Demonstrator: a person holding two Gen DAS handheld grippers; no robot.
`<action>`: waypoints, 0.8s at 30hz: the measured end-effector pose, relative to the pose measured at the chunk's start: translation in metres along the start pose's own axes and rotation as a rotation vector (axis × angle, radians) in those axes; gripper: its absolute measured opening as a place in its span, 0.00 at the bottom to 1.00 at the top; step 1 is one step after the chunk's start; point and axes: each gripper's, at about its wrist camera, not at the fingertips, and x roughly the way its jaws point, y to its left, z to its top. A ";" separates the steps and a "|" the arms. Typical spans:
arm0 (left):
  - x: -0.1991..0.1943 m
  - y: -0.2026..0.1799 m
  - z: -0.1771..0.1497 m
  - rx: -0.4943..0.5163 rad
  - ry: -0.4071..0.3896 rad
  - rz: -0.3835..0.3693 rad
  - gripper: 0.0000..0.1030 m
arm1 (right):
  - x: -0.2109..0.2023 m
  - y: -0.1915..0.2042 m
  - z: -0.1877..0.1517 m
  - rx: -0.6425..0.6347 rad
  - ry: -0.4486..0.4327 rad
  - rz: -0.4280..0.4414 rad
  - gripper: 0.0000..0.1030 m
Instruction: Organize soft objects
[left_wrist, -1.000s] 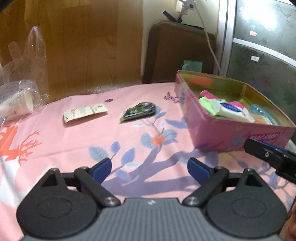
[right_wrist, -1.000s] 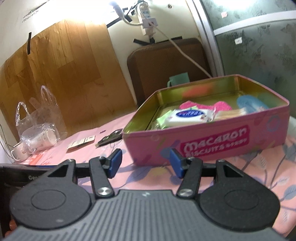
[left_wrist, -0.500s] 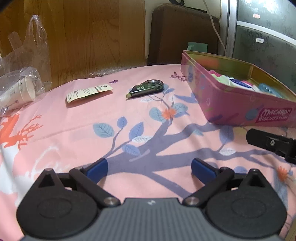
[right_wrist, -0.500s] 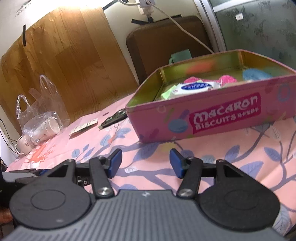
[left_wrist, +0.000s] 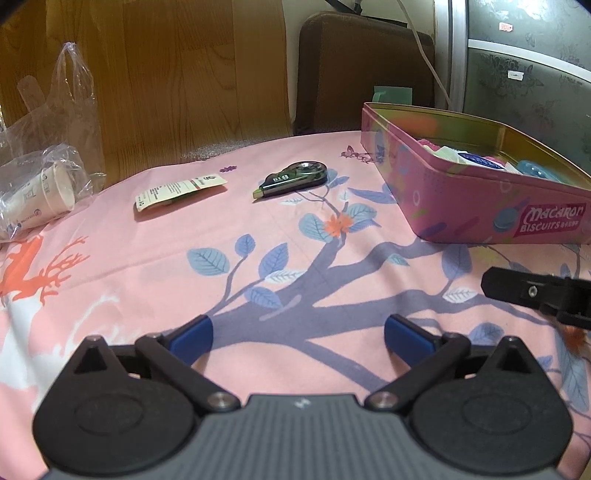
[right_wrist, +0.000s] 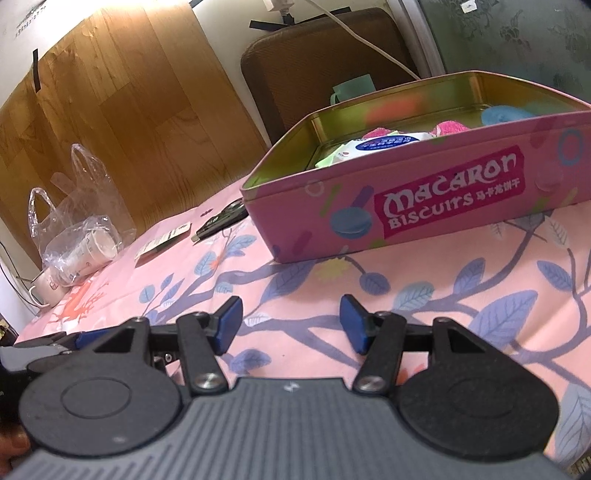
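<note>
A pink Macaron Biscuits tin (left_wrist: 476, 210) (right_wrist: 443, 199) stands open on the flowered pink cloth. Inside lie a white wipes pack (right_wrist: 384, 144), a pink cloth (right_wrist: 448, 127) and a pale blue item (right_wrist: 498, 114). My left gripper (left_wrist: 297, 334) hovers low over the cloth, open wide, nothing between its blue pads. My right gripper (right_wrist: 291, 325) is open too and empty, a little short of the tin's near wall. One black finger of the right gripper (left_wrist: 532, 291) shows at the right edge of the left wrist view.
A correction tape dispenser (left_wrist: 293, 179) and a paper sachet (left_wrist: 179, 190) lie on the cloth left of the tin. A plastic bag with paper cups (left_wrist: 37, 195) sits far left, a white mug (right_wrist: 46, 291) beside it. A brown chair back (left_wrist: 362, 70) stands behind.
My left gripper has sunk toward the cloth and its jaws have spread a little wider. The right wrist view has tipped down and drawn nearer the tin's side.
</note>
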 end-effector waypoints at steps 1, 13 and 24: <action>0.000 0.000 0.000 0.000 -0.001 0.000 1.00 | 0.000 0.001 0.000 -0.002 0.000 0.001 0.60; -0.001 0.000 -0.001 -0.002 -0.002 -0.002 1.00 | 0.000 0.009 -0.005 -0.032 -0.004 -0.004 0.60; -0.001 0.001 -0.001 -0.008 -0.006 -0.005 1.00 | 0.001 0.009 -0.006 -0.048 -0.006 -0.008 0.61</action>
